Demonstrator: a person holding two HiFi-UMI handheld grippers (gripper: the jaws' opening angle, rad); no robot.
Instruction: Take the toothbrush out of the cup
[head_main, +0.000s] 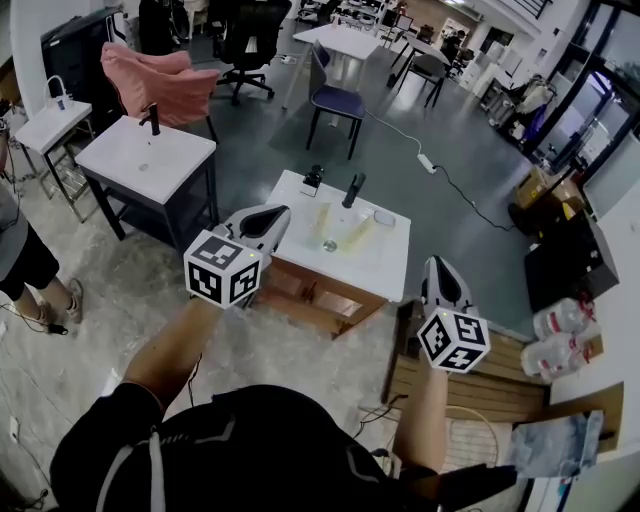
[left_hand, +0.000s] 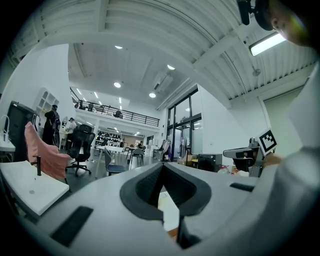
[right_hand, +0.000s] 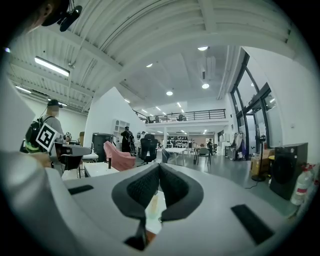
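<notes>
Ahead at twelve o'clock, on the white washstand top (head_main: 385, 262): two pale yellow pieces (head_main: 322, 224) (head_main: 358, 232) side by side, presumably cup and toothbrush, too small to tell which. Counted besides: two black fixtures (head_main: 352, 190) at the far edge, one small white object (head_main: 383, 217) at two o'clock of the pieces. Left gripper (head_main: 278, 214) and right gripper (head_main: 437, 266) both closed tight, holding nothing, apart from both pieces. Likely light, stiff, slick plastic; best pinched on the bare handle and lifted straight out without tipping the cup.
</notes>
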